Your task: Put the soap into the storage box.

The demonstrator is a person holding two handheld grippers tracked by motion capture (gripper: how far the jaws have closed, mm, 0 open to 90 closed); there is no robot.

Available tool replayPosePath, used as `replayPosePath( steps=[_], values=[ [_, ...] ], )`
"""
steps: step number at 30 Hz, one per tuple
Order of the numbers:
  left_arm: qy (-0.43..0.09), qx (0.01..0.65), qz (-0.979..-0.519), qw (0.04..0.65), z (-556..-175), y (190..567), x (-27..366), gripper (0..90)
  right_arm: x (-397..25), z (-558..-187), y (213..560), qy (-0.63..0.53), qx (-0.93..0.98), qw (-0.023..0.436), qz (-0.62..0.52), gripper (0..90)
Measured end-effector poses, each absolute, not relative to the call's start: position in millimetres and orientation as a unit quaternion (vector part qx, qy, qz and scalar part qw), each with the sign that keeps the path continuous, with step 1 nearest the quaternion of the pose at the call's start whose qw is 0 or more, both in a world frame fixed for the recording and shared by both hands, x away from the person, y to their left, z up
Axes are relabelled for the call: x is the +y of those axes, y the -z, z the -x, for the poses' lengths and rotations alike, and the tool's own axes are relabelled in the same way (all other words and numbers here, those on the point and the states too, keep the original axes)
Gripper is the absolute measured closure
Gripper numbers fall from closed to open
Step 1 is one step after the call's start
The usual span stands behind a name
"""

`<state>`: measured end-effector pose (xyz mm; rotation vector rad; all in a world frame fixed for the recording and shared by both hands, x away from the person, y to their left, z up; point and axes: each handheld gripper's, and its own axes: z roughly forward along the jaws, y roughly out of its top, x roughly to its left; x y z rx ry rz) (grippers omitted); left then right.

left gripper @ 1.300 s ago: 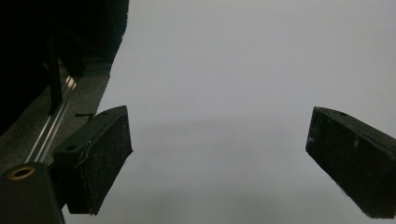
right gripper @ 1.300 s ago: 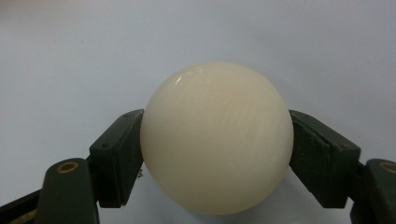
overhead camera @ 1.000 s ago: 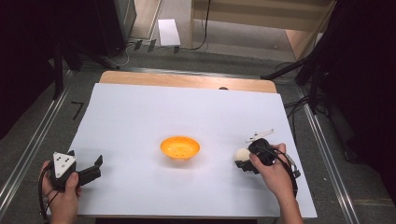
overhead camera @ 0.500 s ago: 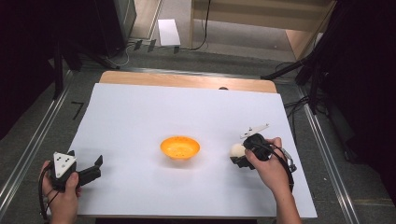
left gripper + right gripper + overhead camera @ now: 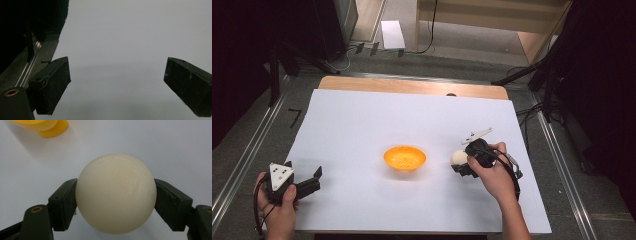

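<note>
One cream ball [image 5: 116,194] is sitting clamped between the jaws of the right hand-held gripper [image 5: 460,163], just right of the single orange bowl [image 5: 404,158] at mid-table. The left hand-held gripper [image 5: 313,181] is resting jaws apart near the front-left corner of the white table [image 5: 377,115], and wide bare surface is lying open behind the bowl.
</note>
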<state>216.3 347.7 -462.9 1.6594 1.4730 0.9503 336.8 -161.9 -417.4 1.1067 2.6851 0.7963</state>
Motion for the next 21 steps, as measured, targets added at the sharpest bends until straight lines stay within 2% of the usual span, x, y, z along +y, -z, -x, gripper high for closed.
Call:
replayPosePath(
  steps=[21],
  values=[
    [-0.369, 0.569, -0.645, 0.352, -216, 463, 347, 7.1, -133, -345, 402, -0.268, 0.901, 0.06, -0.335, 24.9]
  ],
)
